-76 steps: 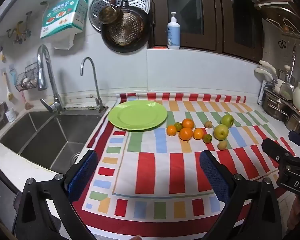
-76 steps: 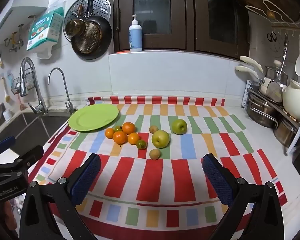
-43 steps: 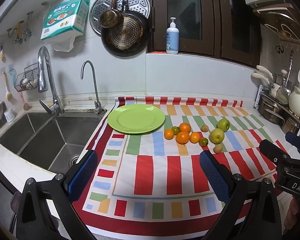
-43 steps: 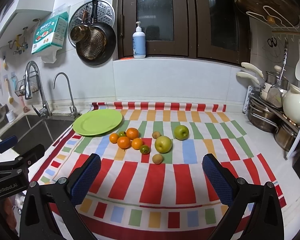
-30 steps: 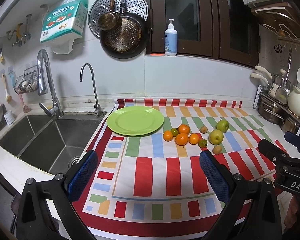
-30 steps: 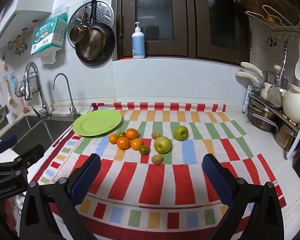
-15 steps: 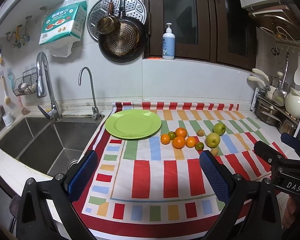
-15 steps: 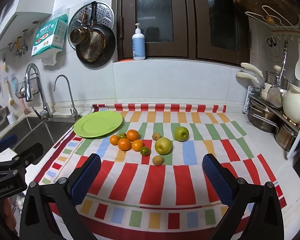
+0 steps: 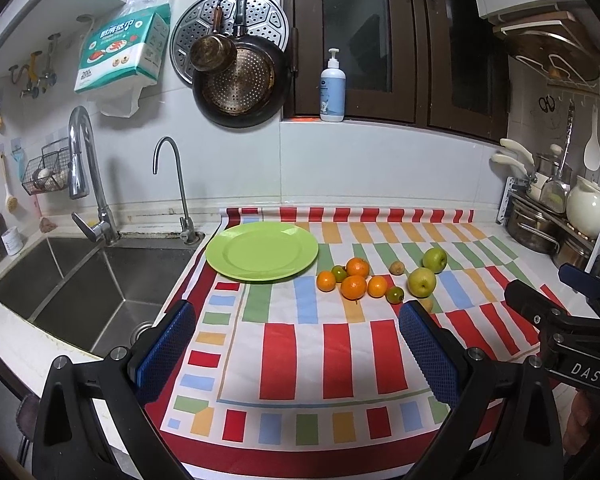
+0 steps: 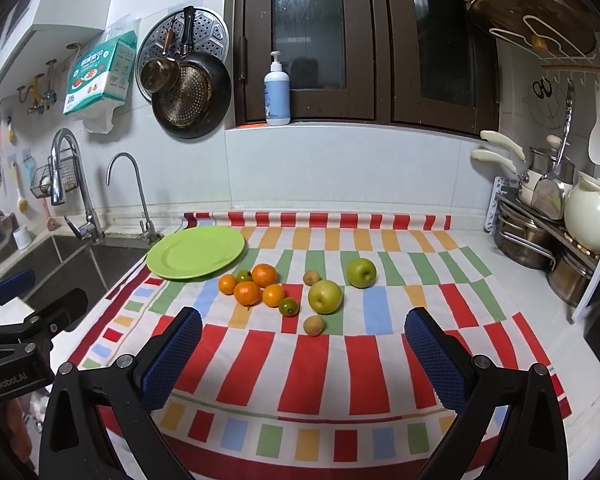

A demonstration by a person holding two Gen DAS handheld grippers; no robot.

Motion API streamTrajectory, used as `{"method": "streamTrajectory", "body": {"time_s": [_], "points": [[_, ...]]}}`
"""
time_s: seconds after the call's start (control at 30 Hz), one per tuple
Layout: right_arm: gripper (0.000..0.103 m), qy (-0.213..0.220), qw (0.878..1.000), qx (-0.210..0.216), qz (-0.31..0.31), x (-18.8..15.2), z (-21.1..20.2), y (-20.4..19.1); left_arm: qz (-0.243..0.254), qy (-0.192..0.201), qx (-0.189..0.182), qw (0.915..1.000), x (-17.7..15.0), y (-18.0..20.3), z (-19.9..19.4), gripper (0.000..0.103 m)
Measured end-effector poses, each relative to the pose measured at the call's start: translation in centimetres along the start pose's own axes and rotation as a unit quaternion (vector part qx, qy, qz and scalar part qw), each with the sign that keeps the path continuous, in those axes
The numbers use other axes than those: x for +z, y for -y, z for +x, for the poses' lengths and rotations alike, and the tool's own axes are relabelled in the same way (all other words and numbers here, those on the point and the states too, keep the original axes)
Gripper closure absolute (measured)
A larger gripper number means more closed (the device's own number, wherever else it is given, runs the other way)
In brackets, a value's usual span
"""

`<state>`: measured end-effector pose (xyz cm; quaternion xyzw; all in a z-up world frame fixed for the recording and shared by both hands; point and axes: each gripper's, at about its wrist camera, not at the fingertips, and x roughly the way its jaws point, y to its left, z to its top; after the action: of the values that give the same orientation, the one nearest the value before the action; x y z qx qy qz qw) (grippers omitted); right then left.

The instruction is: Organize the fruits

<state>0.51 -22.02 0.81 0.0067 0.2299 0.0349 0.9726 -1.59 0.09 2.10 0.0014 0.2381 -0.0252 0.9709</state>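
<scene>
Both tools (image 9: 298, 344) (image 10: 303, 344) agape, empty, short of round fruits (image 10: 278, 286) beside plate (image 10: 196, 253).

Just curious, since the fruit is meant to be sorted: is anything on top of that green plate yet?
Nothing: the green plate is bare. The oranges and apples lie beside it on the striped cloth. What is under the plate is covered.

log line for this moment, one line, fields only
stage: pre-grasp | left gripper: open, holding nothing | right gripper: open, holding nothing | green plate: bare | fruits: loose on striped cloth, beside plate
</scene>
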Motion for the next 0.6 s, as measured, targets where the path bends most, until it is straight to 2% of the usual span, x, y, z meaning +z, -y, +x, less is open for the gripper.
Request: {"method": "streamTrajectory", "body": {"time_s": [0.6], "points": [[0.001, -0.012, 1.000, -0.002, 0.001, 0.3, 1.2, -0.4, 0.011, -0.006, -0.013, 0.9998, 0.6, 0.0, 1.5, 0.000]]}}
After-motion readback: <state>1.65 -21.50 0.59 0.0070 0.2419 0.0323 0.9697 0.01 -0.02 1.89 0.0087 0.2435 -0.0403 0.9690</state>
